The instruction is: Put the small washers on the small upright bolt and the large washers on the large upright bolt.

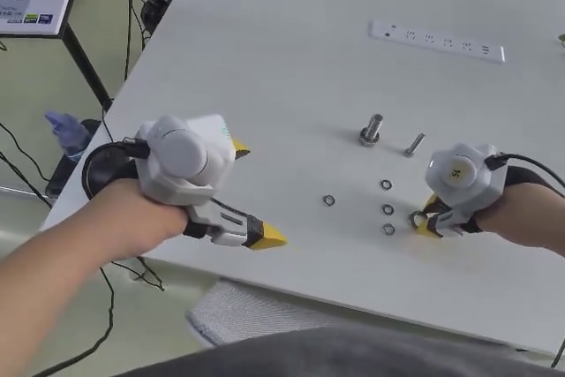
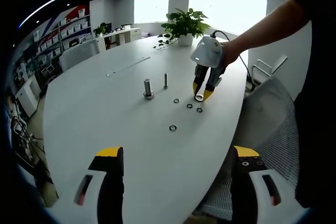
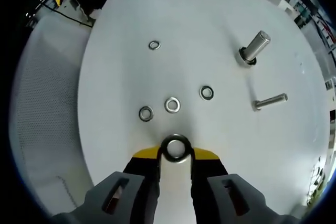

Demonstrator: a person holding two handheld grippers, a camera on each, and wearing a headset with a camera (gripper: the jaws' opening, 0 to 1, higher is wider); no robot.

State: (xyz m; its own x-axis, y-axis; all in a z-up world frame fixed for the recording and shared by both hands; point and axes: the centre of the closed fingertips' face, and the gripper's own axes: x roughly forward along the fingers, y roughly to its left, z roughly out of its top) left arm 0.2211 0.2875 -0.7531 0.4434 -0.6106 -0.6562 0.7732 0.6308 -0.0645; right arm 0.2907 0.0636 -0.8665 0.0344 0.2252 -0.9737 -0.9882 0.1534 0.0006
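Head and gripper views of the washer-sorting layout on a white tabletop. The right gripper is reaching down to the tabletop at the near right, and its jaws are closing tightly on a large washer, which is sitting flat between the yellow tips; whether the ring is touching the surface cannot be told. The left gripper is hovering near the tabletop's near left edge, well apart from the parts, its jaws standing wide open and holding nothing, as its own view is showing.

Four small washers are lying loose on the tabletop. Three are forming a short row just ahead of the right gripper's tips. The fourth is lying apart, toward the left gripper's side.

The large bolt is standing upright beyond the washers. The small bolt is standing upright just beside it. A dark ring is showing at the large bolt's foot, and whether it is a washer cannot be told.

A power strip is lying farther back, and a potted plant is standing at the far end.
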